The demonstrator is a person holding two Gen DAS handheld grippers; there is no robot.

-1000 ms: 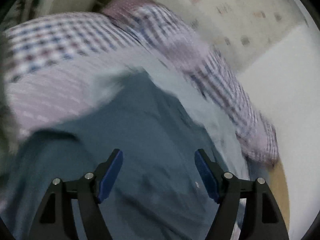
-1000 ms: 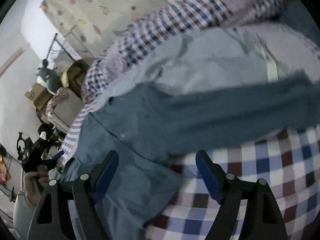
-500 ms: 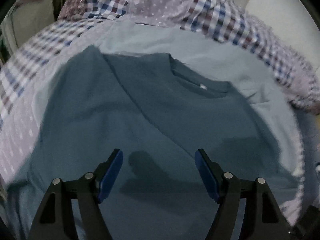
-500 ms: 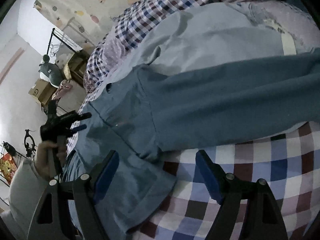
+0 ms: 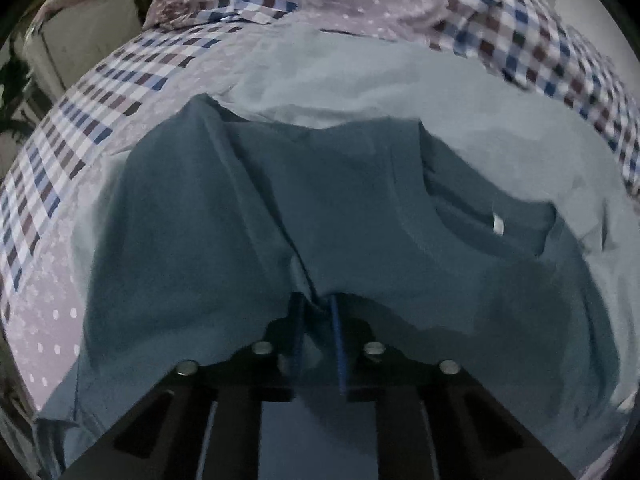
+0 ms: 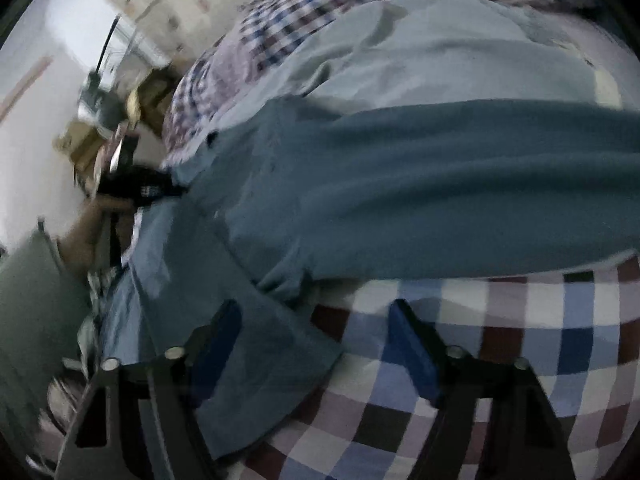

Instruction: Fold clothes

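Note:
A teal T-shirt (image 5: 340,208) lies spread on a pale blue garment (image 5: 460,92) over the checked bed cover. Its neckline with a white label (image 5: 498,225) sits at the right of the left wrist view. My left gripper (image 5: 316,304) is shut on a pinch of the teal T-shirt's fabric near the chest, and folds run up from the pinch. In the right wrist view the teal T-shirt (image 6: 420,184) stretches across the middle. My right gripper (image 6: 316,320) stands open just below its sleeve edge, over a blue cloth (image 6: 248,360) and the checked cover (image 6: 500,340).
The checked and dotted bed cover (image 5: 60,184) bunches up at the far side. A person's hand (image 6: 92,220) holds the other gripper at the left of the right wrist view, where boxes and a rack stand by the wall, blurred.
My left gripper went from open above the T-shirt to shut on its fabric, lifting a ridge. The right gripper stayed open and shifted a little, blurring its view.

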